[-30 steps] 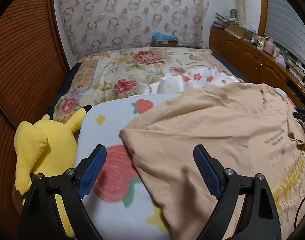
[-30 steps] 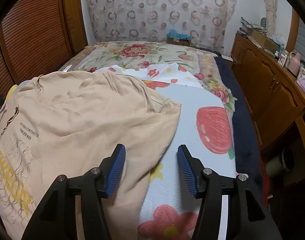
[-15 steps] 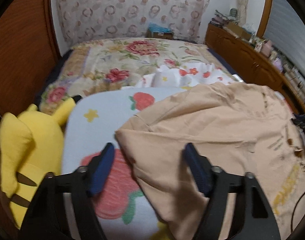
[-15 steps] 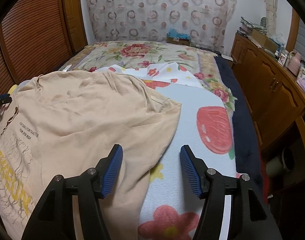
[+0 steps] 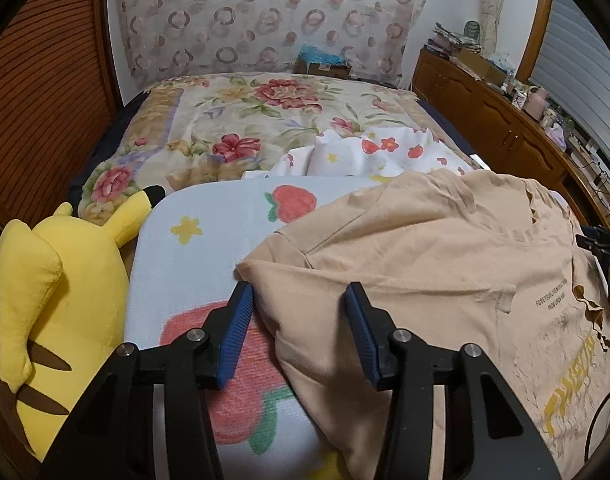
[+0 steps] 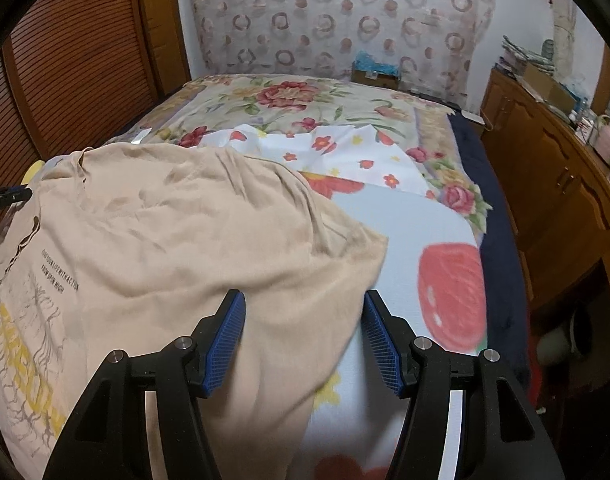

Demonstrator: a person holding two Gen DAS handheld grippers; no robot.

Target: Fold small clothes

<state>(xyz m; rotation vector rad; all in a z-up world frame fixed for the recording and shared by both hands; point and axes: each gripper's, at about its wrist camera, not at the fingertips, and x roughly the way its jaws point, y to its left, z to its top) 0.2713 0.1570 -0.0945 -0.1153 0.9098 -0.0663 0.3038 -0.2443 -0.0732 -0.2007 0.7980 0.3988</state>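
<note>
Shirt [image 5: 417,264] sleeves sit between your jaws | left gripper [image 5: 299,294] just narrowing, right gripper [image 6: 303,300] spread | pinch unconfirmed; hem cropped

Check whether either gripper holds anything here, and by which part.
Nothing is held yet. The left gripper, jaws just closing, straddles a sleeve of the beige cotton T-shirt; the right gripper straddles the other sleeve, open.

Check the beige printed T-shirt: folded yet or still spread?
Spread, unfolded: the beige printed T-shirt lies open with both sleeves out flat on the strawberry-print blanket, wrinkled.
</note>
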